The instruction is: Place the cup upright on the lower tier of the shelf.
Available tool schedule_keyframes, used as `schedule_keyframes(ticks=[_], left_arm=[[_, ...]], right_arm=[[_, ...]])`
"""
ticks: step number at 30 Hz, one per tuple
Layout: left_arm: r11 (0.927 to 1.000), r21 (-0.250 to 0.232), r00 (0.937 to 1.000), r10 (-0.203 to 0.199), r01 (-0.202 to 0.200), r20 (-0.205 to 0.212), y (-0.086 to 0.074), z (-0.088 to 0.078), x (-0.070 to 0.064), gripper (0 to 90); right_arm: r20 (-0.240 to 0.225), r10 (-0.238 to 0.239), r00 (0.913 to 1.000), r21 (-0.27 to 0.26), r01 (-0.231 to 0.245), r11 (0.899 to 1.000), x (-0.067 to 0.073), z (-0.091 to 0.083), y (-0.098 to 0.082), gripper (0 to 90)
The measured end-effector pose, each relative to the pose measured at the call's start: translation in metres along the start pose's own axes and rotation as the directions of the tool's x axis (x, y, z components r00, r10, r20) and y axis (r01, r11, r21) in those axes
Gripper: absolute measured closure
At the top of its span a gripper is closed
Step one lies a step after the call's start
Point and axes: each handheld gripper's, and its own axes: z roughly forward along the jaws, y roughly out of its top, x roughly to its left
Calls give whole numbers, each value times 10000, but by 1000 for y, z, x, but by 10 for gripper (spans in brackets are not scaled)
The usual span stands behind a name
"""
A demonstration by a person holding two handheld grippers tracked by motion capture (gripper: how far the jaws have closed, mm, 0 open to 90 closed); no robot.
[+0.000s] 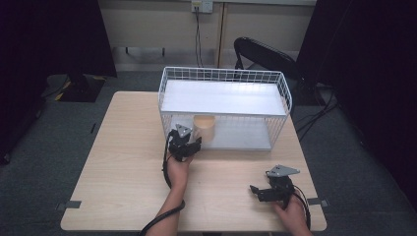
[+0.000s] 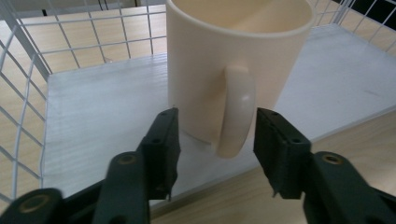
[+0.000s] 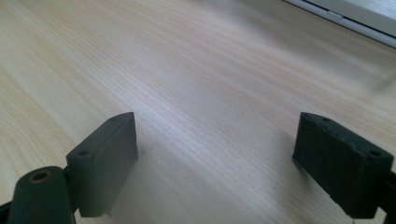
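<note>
The left hand-held gripper [image 2: 215,140] is spread around the unmarked cream mug's [image 2: 238,60] handle [image 2: 238,109]; the right hand-held gripper [image 3: 215,158] gapes wide.

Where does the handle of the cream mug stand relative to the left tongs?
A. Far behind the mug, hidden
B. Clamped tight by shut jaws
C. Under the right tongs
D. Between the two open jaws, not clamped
D: in the left gripper view the handle of the mug sits between the spread jaws of the left tongs, with gaps on both sides.
</note>
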Motion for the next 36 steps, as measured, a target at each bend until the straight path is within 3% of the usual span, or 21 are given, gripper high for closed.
schedule_keyframes(ticks=[1,9,11,12,13,14,15,17,21,28,36], left_arm=[[9980,-370,9986,-499,505,162,-1,1,-3,442],[9986,-214,9979,-471,481,448,-4,-3,-4,363],[9993,-154,9978,-345,355,566,-4,-6,-2,341],[9999,117,9983,75,-82,575,-4,-9,0,344],[9999,117,9983,75,-82,575,-4,-9,0,337],[9991,-229,9974,-340,356,643,-4,-8,-3,337],[9993,125,9970,330,-339,700,-4,-12,1,312],[9988,163,9959,447,-461,788,-3,-15,1,278],[9988,99,9923,475,-489,1142,-3,-21,2,276],[9976,179,9895,644,-672,1291,-3,-31,3,275],[9982,191,9868,527,-563,1534,-5,-37,7,207]], right_arm=[[1,0,10000,0,0,10000,0,0,0,128],[2,-1,10000,0,1,10000,0,0,0,128],[2,-4,10000,-3,4,10000,0,0,0,128],[1,-2,10000,-1,2,10000,0,0,0,128],[1,-2,10000,-1,2,10000,0,0,0,128],[1,-1,10000,0,1,10000,0,0,0,128],[2,-1,10000,0,1,10000,0,0,0,128],[2,-3,10000,-1,3,10000,0,0,0,128],[-1,2,10000,2,-2,10000,0,0,0,128],[-3,2,10000,2,-2,10000,0,0,0,127],[-3,2,10000,2,-2,10000,0,0,0,127]])
